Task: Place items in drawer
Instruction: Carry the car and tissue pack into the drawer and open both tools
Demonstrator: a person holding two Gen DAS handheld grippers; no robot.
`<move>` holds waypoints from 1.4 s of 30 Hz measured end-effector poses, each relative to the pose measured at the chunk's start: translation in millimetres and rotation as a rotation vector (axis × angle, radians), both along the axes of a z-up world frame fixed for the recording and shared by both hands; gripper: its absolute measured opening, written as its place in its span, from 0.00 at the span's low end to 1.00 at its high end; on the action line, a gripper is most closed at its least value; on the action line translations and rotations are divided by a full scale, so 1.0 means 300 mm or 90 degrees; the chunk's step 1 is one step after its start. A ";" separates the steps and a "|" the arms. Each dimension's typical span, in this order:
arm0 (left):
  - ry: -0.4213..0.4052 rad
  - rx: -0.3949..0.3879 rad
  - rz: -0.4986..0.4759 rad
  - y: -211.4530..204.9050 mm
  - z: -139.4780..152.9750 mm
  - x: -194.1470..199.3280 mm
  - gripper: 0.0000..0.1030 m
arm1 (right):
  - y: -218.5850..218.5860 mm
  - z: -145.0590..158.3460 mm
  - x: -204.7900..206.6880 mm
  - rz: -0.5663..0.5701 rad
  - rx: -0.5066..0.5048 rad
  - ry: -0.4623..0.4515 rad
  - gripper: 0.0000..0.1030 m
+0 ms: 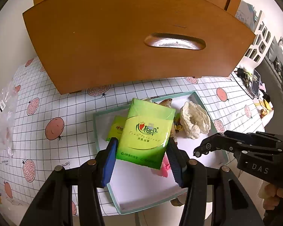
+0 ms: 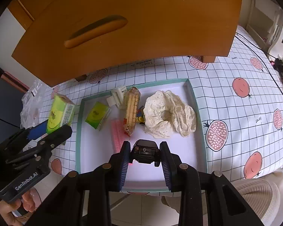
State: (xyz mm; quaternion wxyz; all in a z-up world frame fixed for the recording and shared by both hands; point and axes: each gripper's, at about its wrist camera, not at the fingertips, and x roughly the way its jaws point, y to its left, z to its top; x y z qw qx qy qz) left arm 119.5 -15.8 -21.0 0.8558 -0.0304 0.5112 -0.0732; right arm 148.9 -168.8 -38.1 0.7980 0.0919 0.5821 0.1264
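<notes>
A: Left gripper [image 1: 141,148]?
B: Clamped by both blue pads on a green rectangular tissue pack [image 1: 146,131], held above the near-left part of the shallow teal-rimmed white tray [image 1: 103,113].

A: Right gripper [image 2: 144,156]?
B: Pinching a small black toy car [image 2: 145,150] between its pads, over the tray's near edge.

A: Left in the tray?
B: A second, smaller green tissue pack [image 2: 97,114] at far left, a pink ribbed comb [image 2: 117,133], a yellow wrapped snack bar [image 2: 131,111], a cream lace scrunchie [image 2: 169,113] to the right.

A: Drawer?
B: Orange wooden drawer front [image 1: 122,37] with a recessed oval handle, beyond the tray's far side, on the pomegranate-print grid tablecloth [image 2: 235,113].
</notes>
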 end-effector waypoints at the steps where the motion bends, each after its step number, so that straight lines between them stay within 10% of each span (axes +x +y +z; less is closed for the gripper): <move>1: 0.001 -0.002 0.001 0.002 0.000 0.000 0.52 | -0.004 -0.005 0.002 -0.001 0.003 0.000 0.33; 11: -0.050 -0.033 -0.001 0.021 0.124 -0.018 0.52 | -0.034 0.122 0.018 0.005 0.018 -0.021 0.33; 21: -0.239 -0.031 -0.025 0.070 0.574 0.021 0.52 | -0.074 0.634 0.101 0.031 0.040 -0.175 0.33; 26: -0.255 -0.018 -0.005 0.107 0.643 0.103 0.52 | -0.038 0.814 0.193 0.040 0.001 -0.238 0.33; 42: -0.181 0.016 0.044 0.157 0.512 0.313 0.52 | -0.003 0.709 0.436 -0.003 -0.070 -0.184 0.33</move>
